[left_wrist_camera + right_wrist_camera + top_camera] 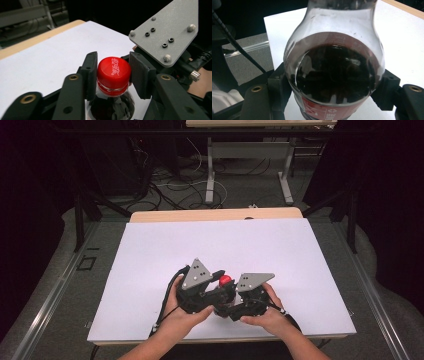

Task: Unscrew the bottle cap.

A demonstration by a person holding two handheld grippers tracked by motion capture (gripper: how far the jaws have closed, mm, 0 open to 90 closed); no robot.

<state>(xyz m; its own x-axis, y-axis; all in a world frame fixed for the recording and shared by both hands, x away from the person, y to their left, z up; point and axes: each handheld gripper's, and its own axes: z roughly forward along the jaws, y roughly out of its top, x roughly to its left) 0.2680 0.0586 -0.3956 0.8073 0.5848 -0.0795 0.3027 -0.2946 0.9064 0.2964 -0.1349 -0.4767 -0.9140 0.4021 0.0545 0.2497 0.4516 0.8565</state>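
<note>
A clear bottle of dark cola (332,75) with a red label stands on the white sheet (165,250). Its red cap (113,68) also shows in the high view (225,280). My left gripper (113,72) has its two black pads against opposite sides of the cap, shut on it. My right gripper (333,87) is shut on the bottle's round body just above the label. In the high view both hands meet near the table's front, with the left gripper (221,287) left of the cap and the right gripper (232,305) lower at its right.
The white sheet covers most of the wooden table (215,214). Beyond the far edge are cables on the floor (170,185) and the legs of another desk (210,170). The right gripper's grey plate (165,32) stands close beside the cap.
</note>
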